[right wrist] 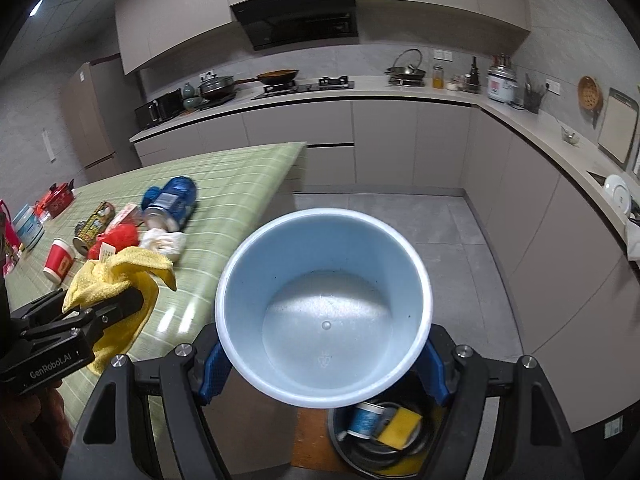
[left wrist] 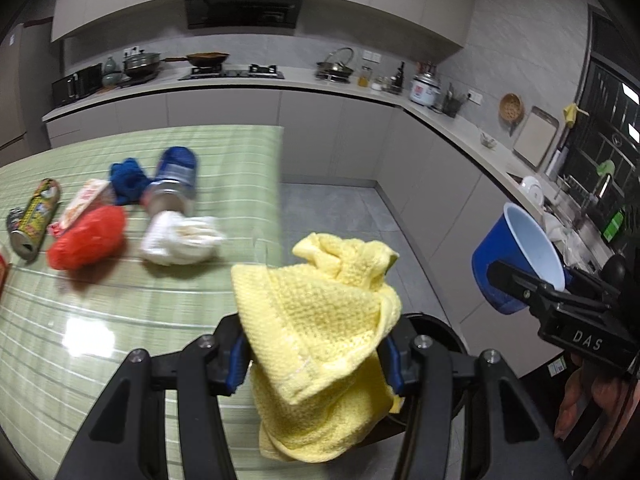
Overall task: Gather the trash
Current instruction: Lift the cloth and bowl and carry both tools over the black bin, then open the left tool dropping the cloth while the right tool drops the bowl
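Note:
My left gripper (left wrist: 316, 356) is shut on a crumpled yellow cloth (left wrist: 320, 312), held above the table's right edge; it also shows in the right wrist view (right wrist: 116, 280). My right gripper (right wrist: 324, 356) is shut on a blue plastic cup (right wrist: 324, 312) with a pale inside, held over the floor above a dark trash bin (right wrist: 380, 440). The bin holds a can and a yellow sponge. The cup also shows in the left wrist view (left wrist: 516, 256).
On the green checked table (left wrist: 120, 320) lie a blue can (left wrist: 176, 176), white crumpled tissue (left wrist: 180, 240), a red wad (left wrist: 86, 240), a blue wad (left wrist: 126, 180), a yellow tube can (left wrist: 34, 216) and a red paper cup (right wrist: 59, 258). Kitchen counters run behind and right.

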A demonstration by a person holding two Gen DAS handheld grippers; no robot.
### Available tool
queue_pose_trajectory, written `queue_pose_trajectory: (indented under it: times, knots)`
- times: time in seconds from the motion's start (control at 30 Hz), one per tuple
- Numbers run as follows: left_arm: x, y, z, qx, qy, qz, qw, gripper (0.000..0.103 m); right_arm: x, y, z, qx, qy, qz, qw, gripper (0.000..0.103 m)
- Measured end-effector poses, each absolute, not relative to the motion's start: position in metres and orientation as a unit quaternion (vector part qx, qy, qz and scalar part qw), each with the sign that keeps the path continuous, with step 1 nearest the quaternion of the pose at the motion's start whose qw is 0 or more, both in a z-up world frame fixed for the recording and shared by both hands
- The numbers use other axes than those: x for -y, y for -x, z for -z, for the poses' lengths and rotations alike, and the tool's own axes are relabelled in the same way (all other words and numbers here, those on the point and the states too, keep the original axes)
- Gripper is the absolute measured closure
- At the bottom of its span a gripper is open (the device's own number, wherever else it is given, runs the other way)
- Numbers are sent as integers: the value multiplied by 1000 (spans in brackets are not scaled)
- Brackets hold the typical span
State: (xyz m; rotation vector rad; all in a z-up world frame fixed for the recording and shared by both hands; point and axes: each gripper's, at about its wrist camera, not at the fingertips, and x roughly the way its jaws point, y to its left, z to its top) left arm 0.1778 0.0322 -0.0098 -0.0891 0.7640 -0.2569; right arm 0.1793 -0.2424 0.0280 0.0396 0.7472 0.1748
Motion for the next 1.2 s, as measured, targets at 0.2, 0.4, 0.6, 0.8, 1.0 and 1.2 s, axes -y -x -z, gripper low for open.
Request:
queue_pose_trajectory:
  times: [0.2,0.4,0.6,0.8,1.0,1.2]
  knots:
    - [21,-178,21,-382,34,151,911,49,293,-173,-21,-372,-26,-62,926,25]
    - [65,-175,38,-398,22,170,901,49,331,-168,-2,-388,-37,-42,920,25]
    - [93,-170,57,-416,16,178,892,49,355,-162,15,-401,-43,-37,914,25]
    - [117,-165,83,-440,13,181,879,49,363,-160,37,-419,-47,-45,906,25]
    - [131,-162,112,-460,15,177,870,49,362,-167,68,-442,-50,-56,894,25]
    - [138,-163,144,-483,26,160,860,49,357,-181,109,-472,-51,-69,877,25]
